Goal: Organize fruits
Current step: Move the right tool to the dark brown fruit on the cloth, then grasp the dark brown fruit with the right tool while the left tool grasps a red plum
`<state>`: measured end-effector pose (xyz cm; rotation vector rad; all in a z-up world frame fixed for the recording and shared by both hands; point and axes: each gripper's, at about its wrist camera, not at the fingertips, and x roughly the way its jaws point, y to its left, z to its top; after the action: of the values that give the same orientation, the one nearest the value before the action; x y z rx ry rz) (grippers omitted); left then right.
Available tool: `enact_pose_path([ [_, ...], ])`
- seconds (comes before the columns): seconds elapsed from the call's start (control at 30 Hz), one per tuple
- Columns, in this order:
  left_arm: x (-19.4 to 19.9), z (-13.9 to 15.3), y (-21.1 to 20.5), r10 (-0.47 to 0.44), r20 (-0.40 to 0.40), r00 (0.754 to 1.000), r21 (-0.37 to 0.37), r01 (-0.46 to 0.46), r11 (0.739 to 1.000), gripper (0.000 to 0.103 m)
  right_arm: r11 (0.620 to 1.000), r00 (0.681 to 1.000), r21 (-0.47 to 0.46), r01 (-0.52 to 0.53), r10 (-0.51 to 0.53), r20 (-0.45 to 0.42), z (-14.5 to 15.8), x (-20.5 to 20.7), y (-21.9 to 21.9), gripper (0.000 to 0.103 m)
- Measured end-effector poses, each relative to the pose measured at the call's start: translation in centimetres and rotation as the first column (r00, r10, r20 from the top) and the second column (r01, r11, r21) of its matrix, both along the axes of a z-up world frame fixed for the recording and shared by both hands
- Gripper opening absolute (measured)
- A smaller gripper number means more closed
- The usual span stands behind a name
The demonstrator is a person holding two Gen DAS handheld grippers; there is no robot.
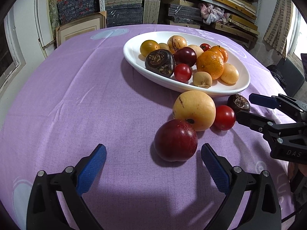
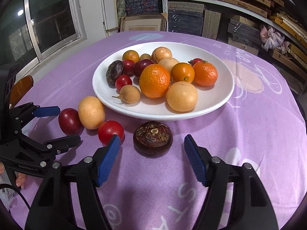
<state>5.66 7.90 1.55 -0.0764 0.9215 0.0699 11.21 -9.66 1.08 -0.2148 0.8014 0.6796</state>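
your claws sit spread apart, gripping nothing.
dark red fruit (image 1: 175, 140) lies just ahead of left claw (image 1: 153, 164); brown fruit (image 2: 153, 138) just ahead of right claw (image 2: 152, 154).

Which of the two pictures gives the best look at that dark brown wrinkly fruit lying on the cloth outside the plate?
The right wrist view. The dark brown fruit lies whole and close there, centred ahead of the open right tongs, its patterned top facing the camera. In the left wrist view the same fruit is small, near the edge, partly hidden behind one finger of those tongs.

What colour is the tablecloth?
Purple tablecloth with pale printed designs; the right wrist view shows it best.
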Motion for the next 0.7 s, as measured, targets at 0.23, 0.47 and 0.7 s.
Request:
enact_pose_path([
  [0.23, -0.3, 0.6, -0.7, -0.048, 0.041, 0.998, -0.004, 0.048, 0.999, 0.099, 1.0, 0.999, 0.007, -0.011, 0.011, -0.038, -0.3, 0.8, 0.4, 0.055],
  [0.47, -0.3, 0.9, -1.4, -0.082, 0.076, 0.994, -0.031, 0.085, 0.996, 0.08, 1.0, 0.998, 0.0, -0.011, 0.011, -0.054, -0.7, 1.4, 0.5, 0.055],
  [0.7, -0.3, 0.8, -1.3, -0.078, 0.076, 0.994, -0.046, 0.082, 0.996, 0.044, 1.0, 0.998, 0.003, -0.008, 0.008, -0.055, -0.8, 1.4, 0.4, 0.053],
])
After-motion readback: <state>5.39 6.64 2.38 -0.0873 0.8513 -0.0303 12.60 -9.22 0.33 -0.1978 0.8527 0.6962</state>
